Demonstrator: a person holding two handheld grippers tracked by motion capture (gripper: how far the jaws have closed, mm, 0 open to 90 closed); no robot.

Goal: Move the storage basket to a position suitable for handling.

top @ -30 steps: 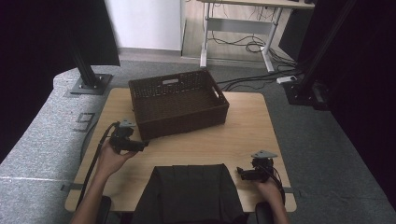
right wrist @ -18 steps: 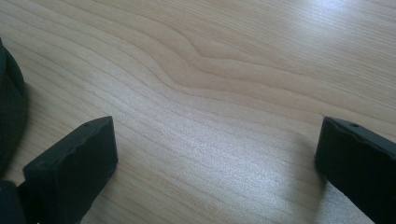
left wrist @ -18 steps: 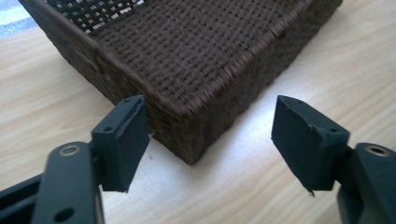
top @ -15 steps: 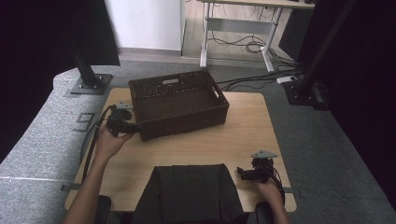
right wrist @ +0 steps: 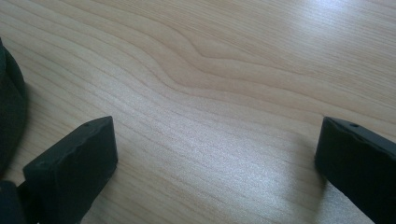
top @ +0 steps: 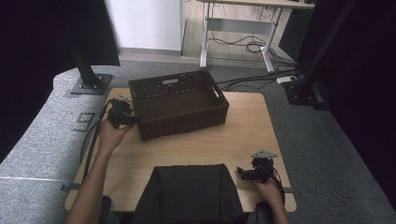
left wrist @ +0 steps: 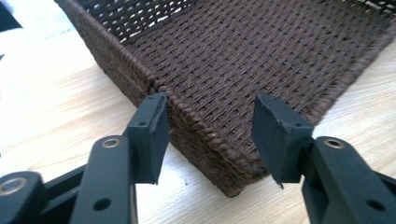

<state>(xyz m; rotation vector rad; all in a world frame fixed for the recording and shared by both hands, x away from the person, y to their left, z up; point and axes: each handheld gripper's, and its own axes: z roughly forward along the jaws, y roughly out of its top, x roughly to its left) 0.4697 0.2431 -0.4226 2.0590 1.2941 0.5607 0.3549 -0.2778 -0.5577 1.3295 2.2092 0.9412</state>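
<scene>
One dark brown woven basket [top: 180, 105] stands toward the far edge of the light wooden table [top: 243, 135], left of centre, nothing visible inside it. Two grippers are present. The left gripper [left wrist: 208, 133] is at the basket's near left corner — jaws apart, straddling the woven rim. The right gripper [top: 243, 173] is low over the near right corner, jaws spread wide over bare wood grain. One black cloth [top: 189, 191] hangs over the near edge. Grey carpet [top: 42, 140] surrounds the table — one desk frame [top: 238, 28] with loose cables stands beyond.
</scene>
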